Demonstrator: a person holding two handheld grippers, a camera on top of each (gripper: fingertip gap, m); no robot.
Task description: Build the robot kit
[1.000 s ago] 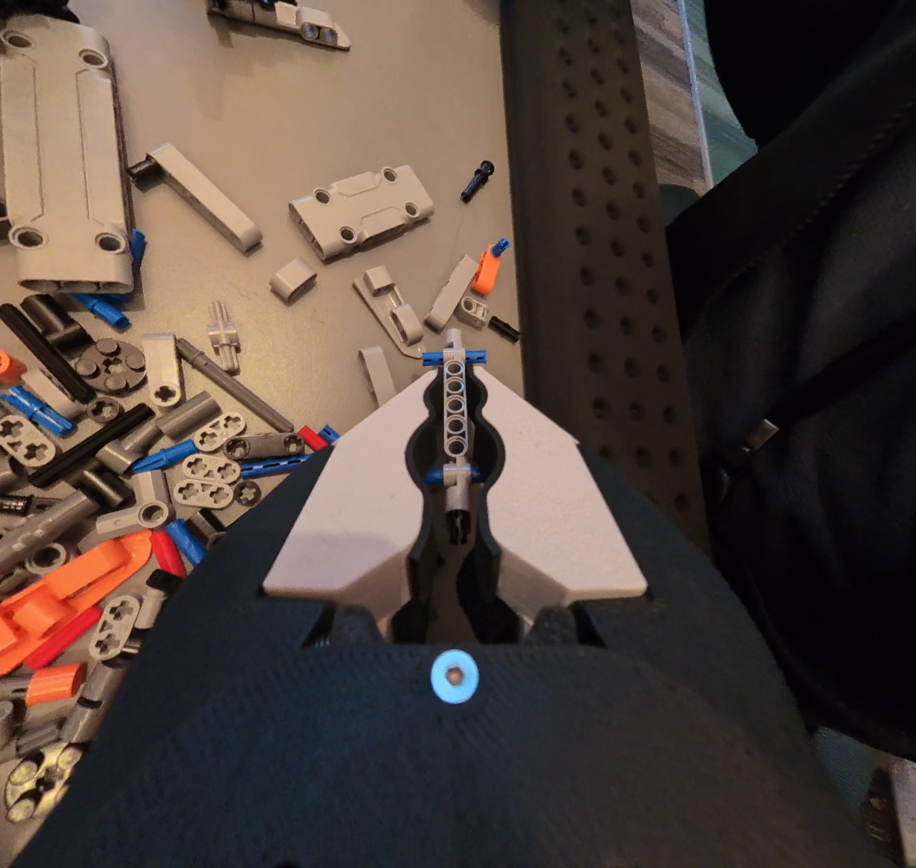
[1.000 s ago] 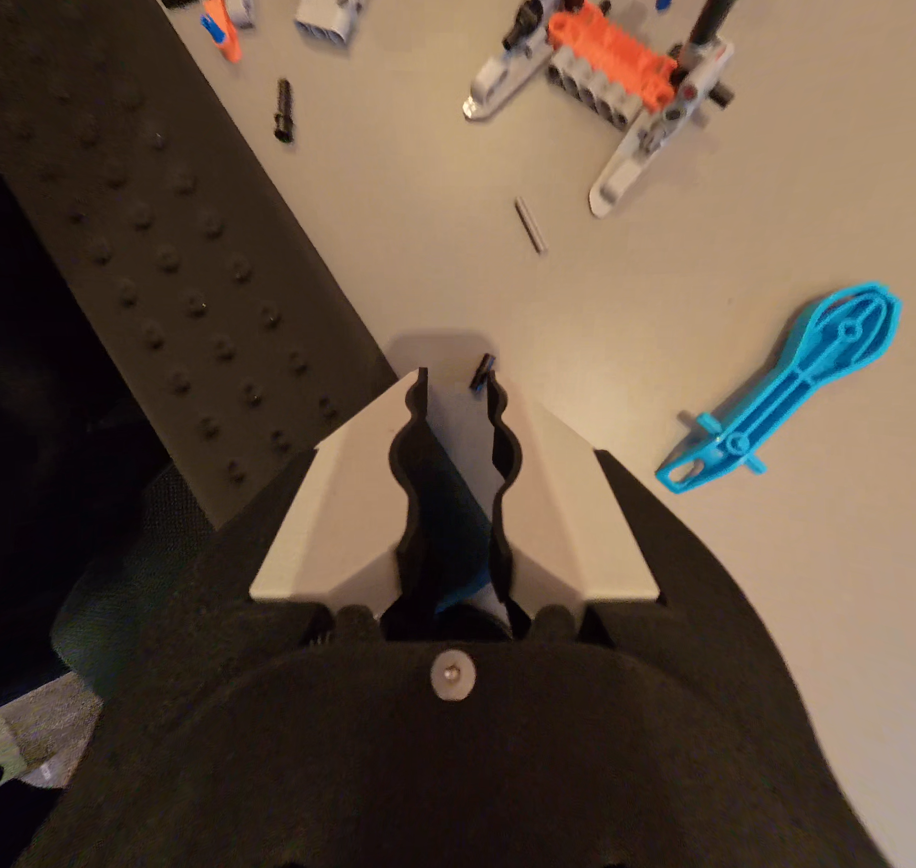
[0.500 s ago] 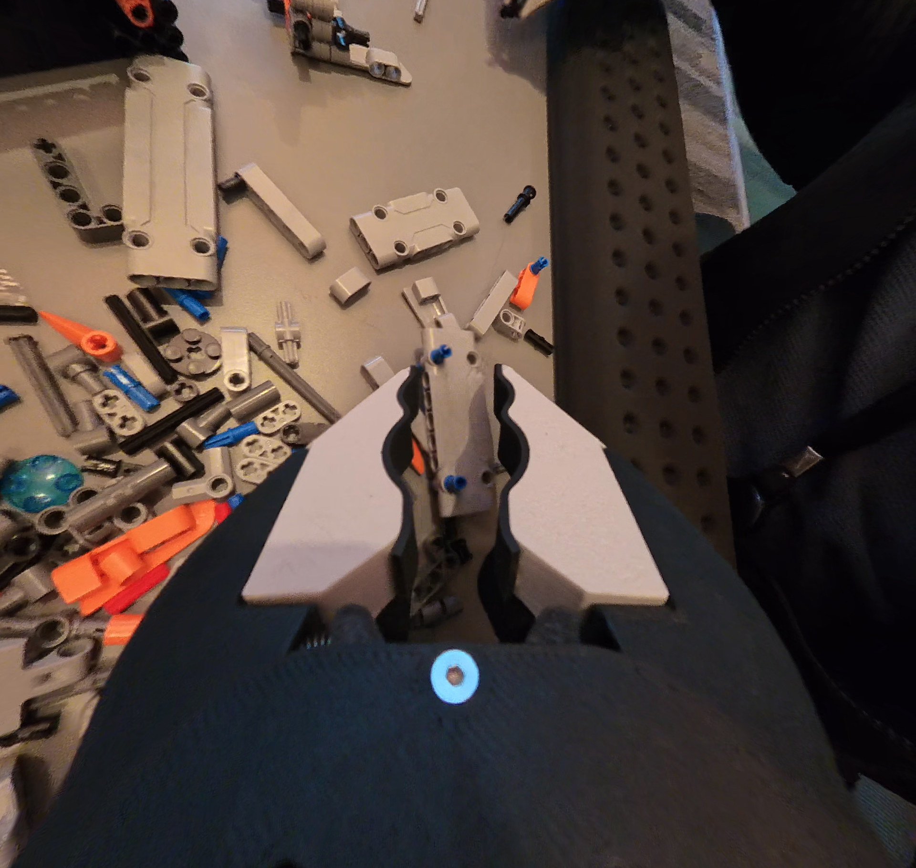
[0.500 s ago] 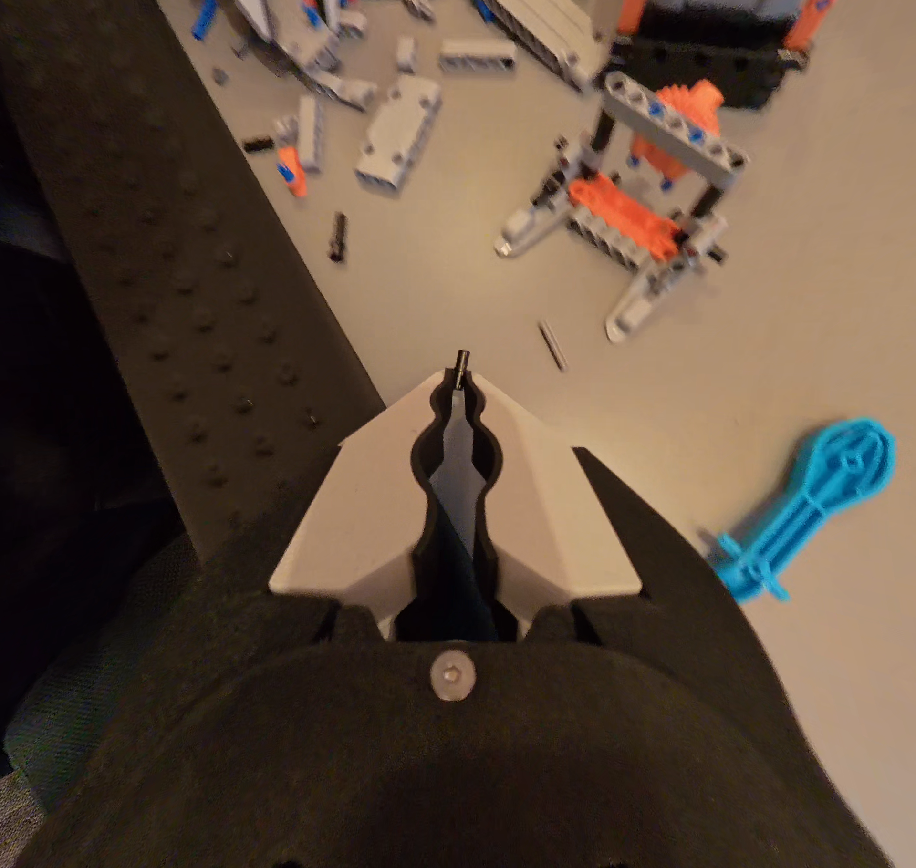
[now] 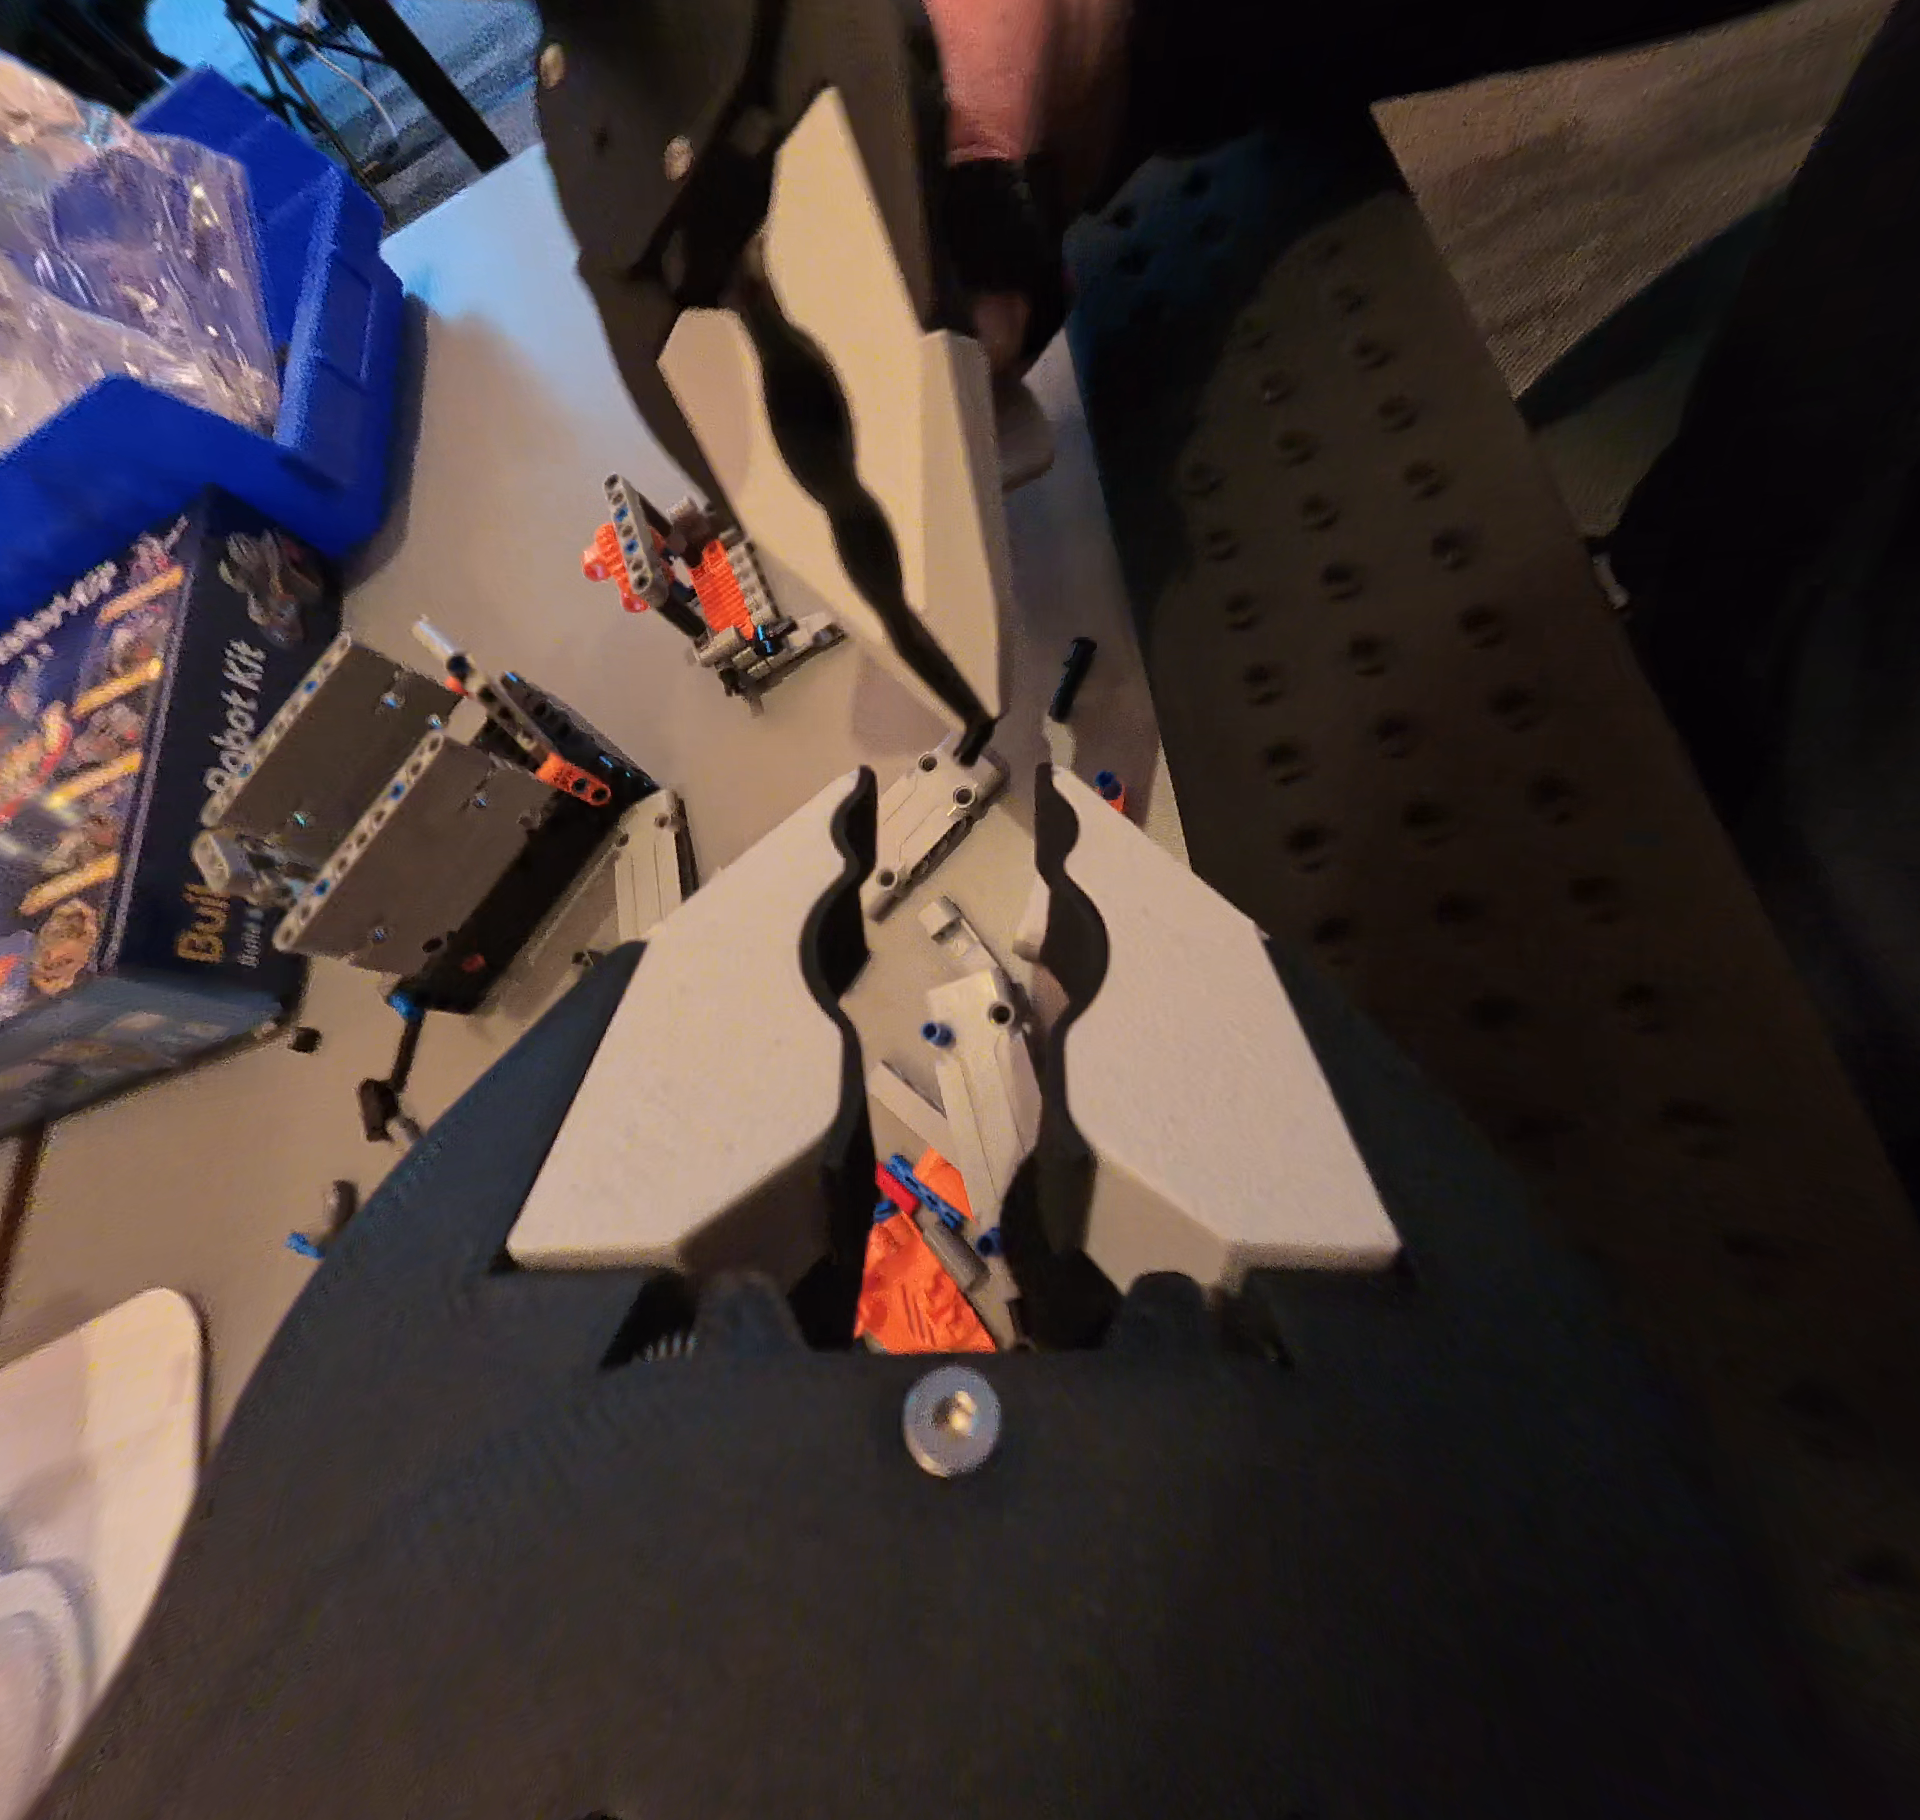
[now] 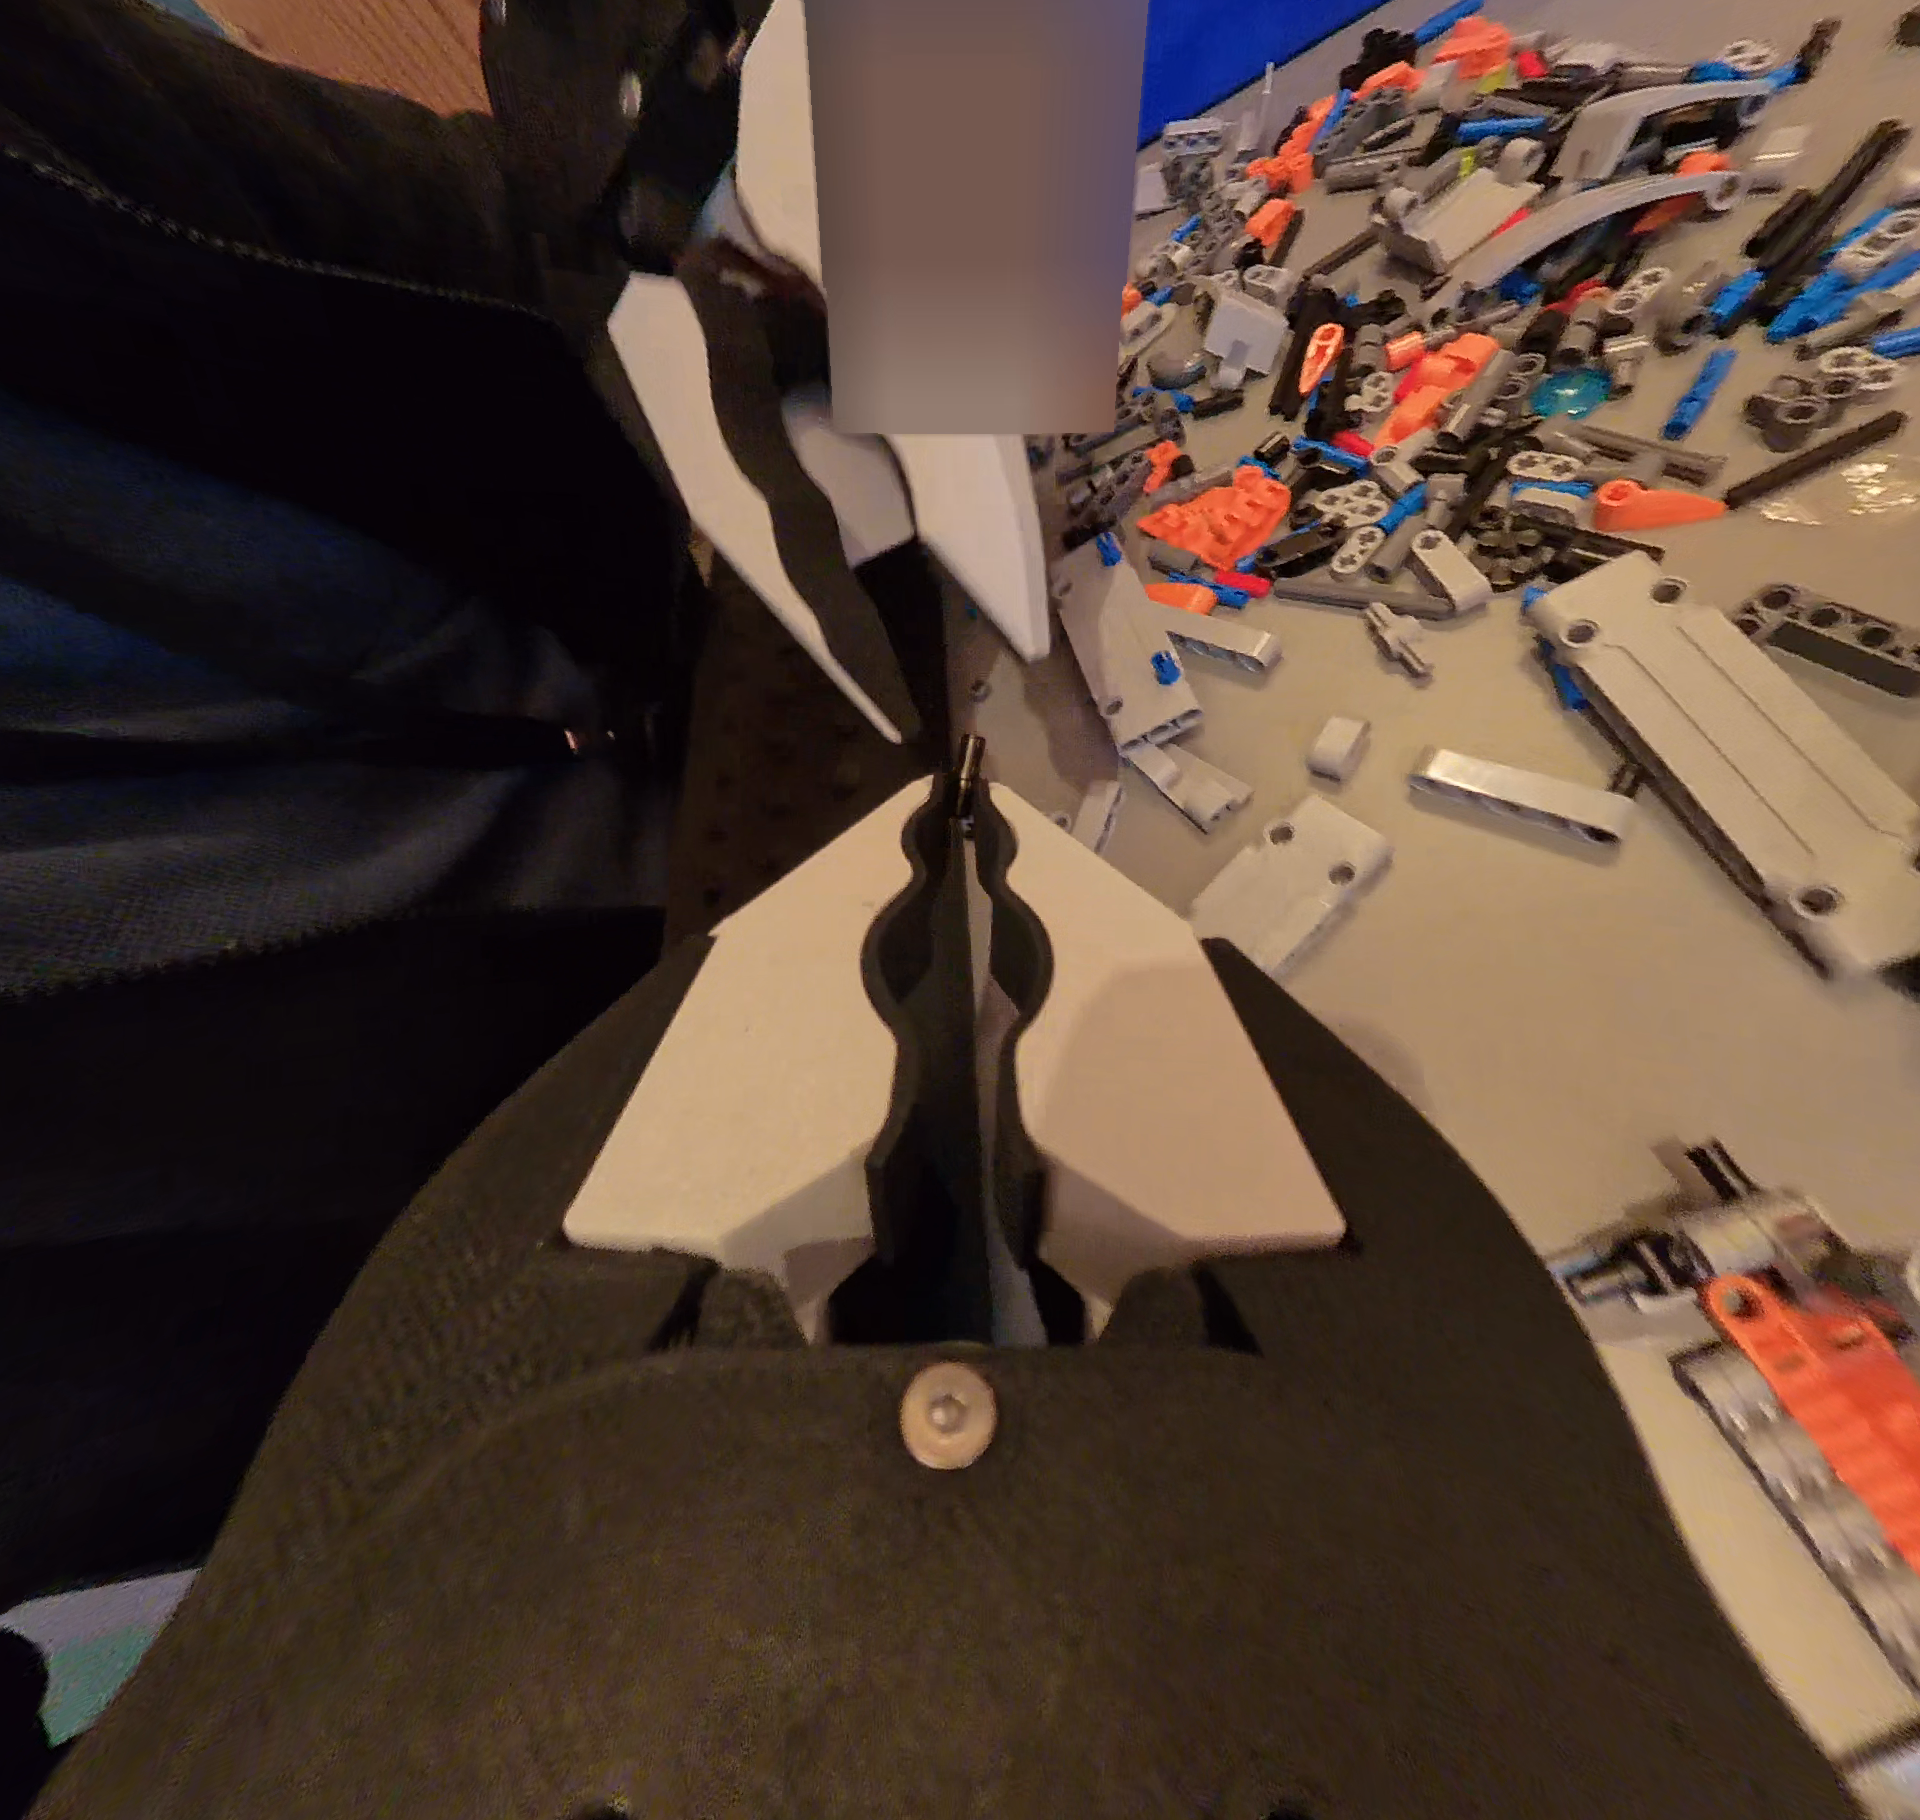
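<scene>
Right gripper (image 6: 961, 783) pinches small black plastic pin (image 6: 968, 768), axis pointing forward. Left gripper (image 5: 951, 794) spread, empty, above grey holed panel (image 5: 935, 820); pin tip touching panel's far corner.

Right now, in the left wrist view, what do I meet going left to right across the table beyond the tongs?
Printed box → dark grey block assembly → orange-and-grey frame build → loose black pin → dark perforated strip.

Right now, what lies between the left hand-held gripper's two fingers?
Grey building pieces with blue pins, then orange pieces nearer the camera, in the left wrist view.
</scene>
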